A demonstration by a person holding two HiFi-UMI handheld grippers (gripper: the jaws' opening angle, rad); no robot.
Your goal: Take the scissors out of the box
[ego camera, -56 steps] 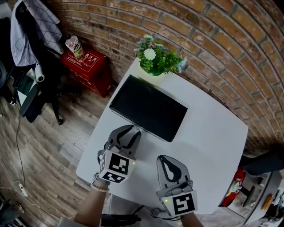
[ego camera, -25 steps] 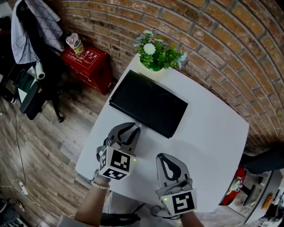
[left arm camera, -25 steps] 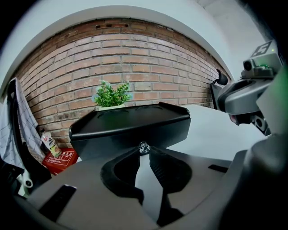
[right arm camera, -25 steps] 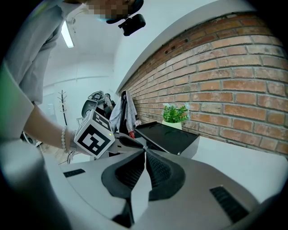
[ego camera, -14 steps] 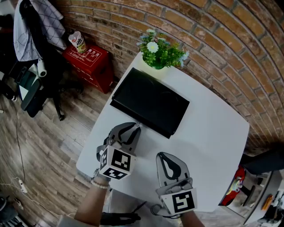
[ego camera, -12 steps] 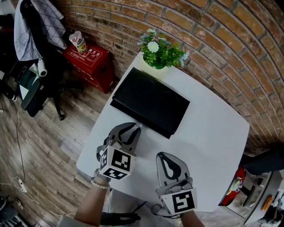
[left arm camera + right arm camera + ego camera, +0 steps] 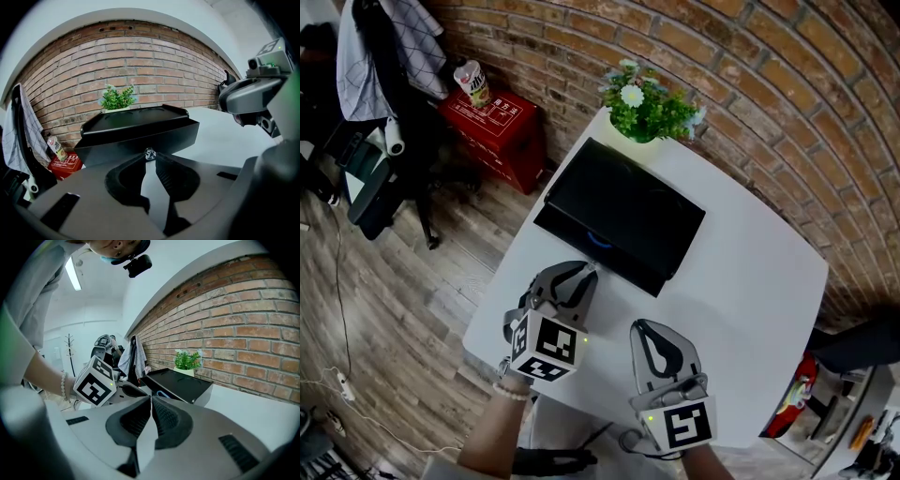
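While the left gripper [image 7: 578,272] sits at the front of the box [image 7: 623,211], what does it have between its jaws?

– Its jaws are pinched together on a small clear knob [image 7: 149,153]. The knob is fixed to the middle of the drawer [image 7: 140,140] front, and the left gripper [image 7: 149,157] grips nothing else.

And the drawer, is it shut?

– No. It stands out a little way from the black box, on the side facing the person. The head view shows a narrow gap behind the drawer front [image 7: 602,253].

Can you see the scissors [image 7: 600,239]?

– Only a blue curve in that gap, lying inside the drawer just behind its front. From the right gripper view it appears as a blue loop [image 7: 161,393], which looks like a handle. The blades are hidden under the box top.

What else is in the box?

– I cannot tell; the gap shows only that blue curve. The lid is a flat black tray with a raised rim, and it is bare.

And the right gripper [image 7: 643,328]?

– Its jaws are closed against each other and hold nothing. The right gripper [image 7: 151,399] hangs over the white table [image 7: 750,281], beside the left one and apart from the box.

What is around the box?

– A potted plant [image 7: 647,103] with a white flower stands just behind it at the table's far corner, against the brick wall. On the floor to the left stands a red crate [image 7: 497,131] with a can [image 7: 472,82] on top.
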